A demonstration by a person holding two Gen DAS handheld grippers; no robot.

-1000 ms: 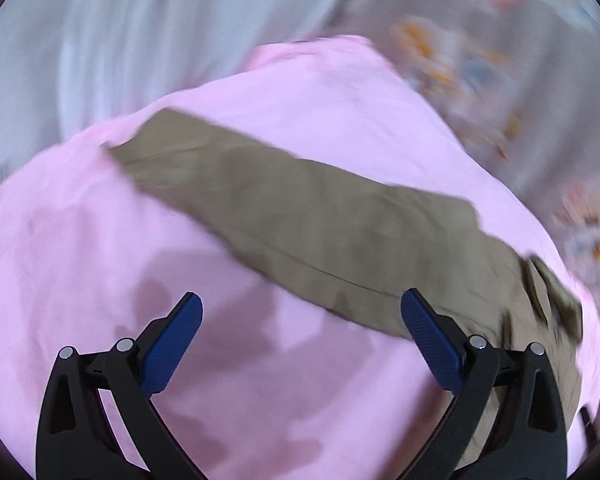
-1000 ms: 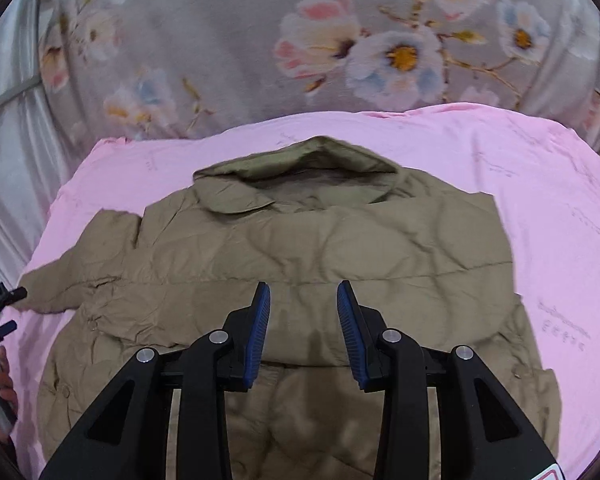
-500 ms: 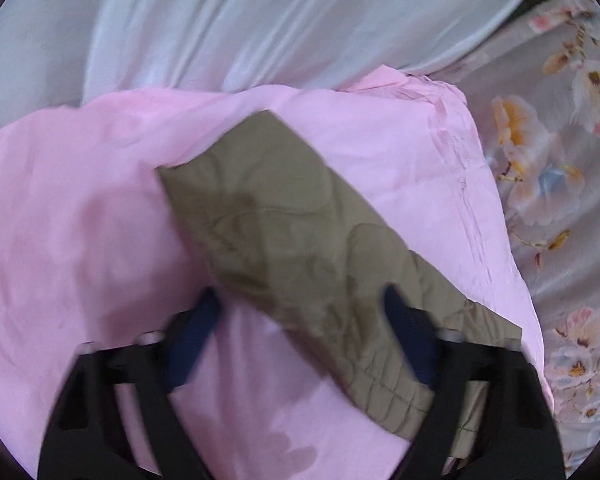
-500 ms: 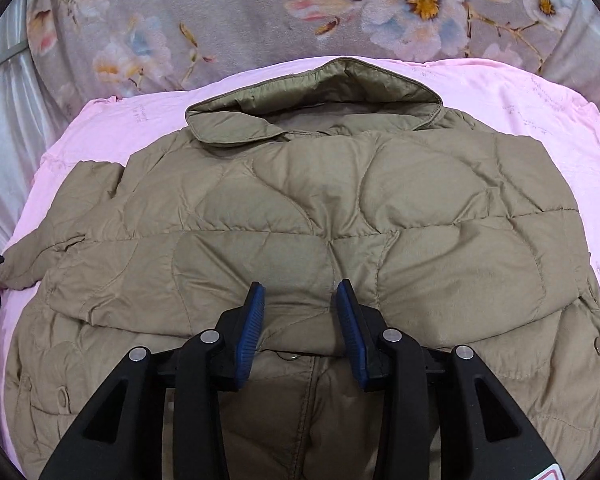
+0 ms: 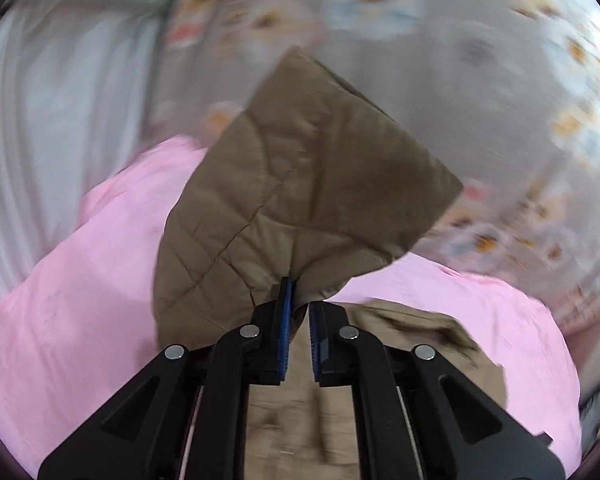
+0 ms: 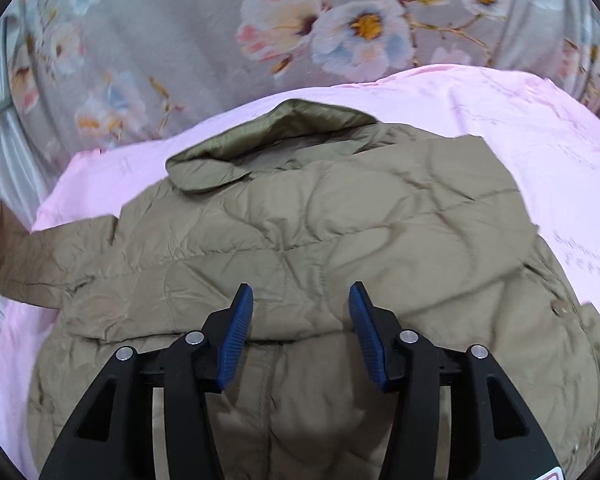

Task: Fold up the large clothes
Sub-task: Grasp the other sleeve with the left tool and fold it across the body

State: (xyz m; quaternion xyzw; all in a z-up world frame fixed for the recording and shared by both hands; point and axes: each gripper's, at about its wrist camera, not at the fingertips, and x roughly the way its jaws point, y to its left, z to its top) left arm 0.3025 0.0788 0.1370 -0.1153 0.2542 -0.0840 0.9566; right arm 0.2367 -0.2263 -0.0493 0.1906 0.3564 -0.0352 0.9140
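My left hand-held gripper [image 5: 298, 312] is clamped on the sleeve [image 5: 300, 184], holding it up off the pink sheet [image 5: 72, 288] so I can swing it in over the jacket [image 6: 320, 240]. Jacket lies spread across the bed, collar twd the far edge. Right hand-held gripper [image 6: 300, 316] hovers over the jacket's middle w/ fingers apart, gripping nothing, prob. ready to pin the fold.

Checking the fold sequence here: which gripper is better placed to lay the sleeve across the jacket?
Left. The left gripper is shut on the khaki sleeve, lifted above the pink sheet. The right gripper is open, holding nothing, over the jacket body.
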